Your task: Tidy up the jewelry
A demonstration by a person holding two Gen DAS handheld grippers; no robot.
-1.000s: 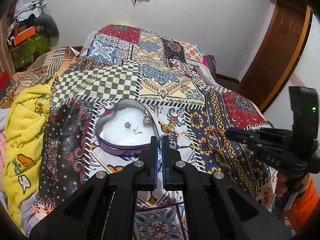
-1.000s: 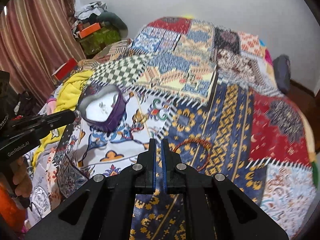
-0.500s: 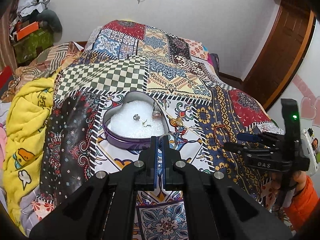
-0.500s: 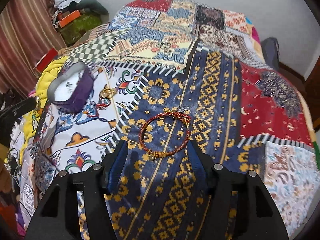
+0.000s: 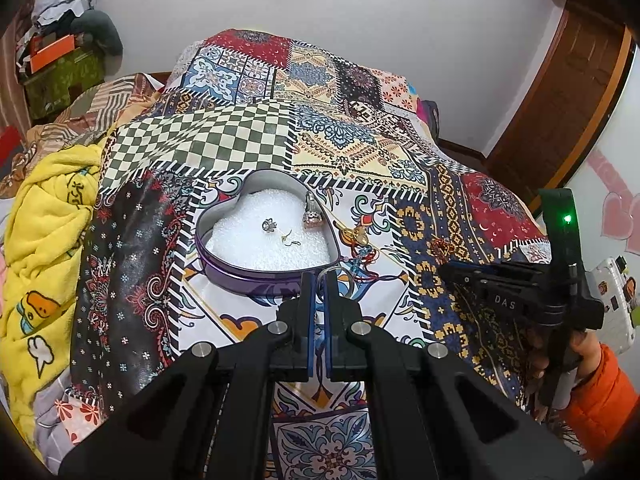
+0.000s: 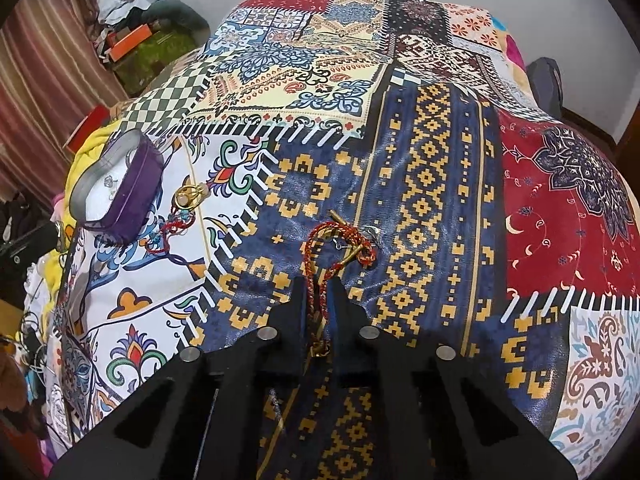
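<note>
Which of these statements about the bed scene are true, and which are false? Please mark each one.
1. The right gripper has the red braided bracelet between its jaws. True.
2. The heart-shaped tin is closed with a lid. False: it is open, with small pieces on white padding.
3. The left gripper holds a yellow towel. False: its jaws are nearly together near a thin clear ring, and the yellow blanket lies apart.
4. A gold ring lies outside the tin. True.
</note>
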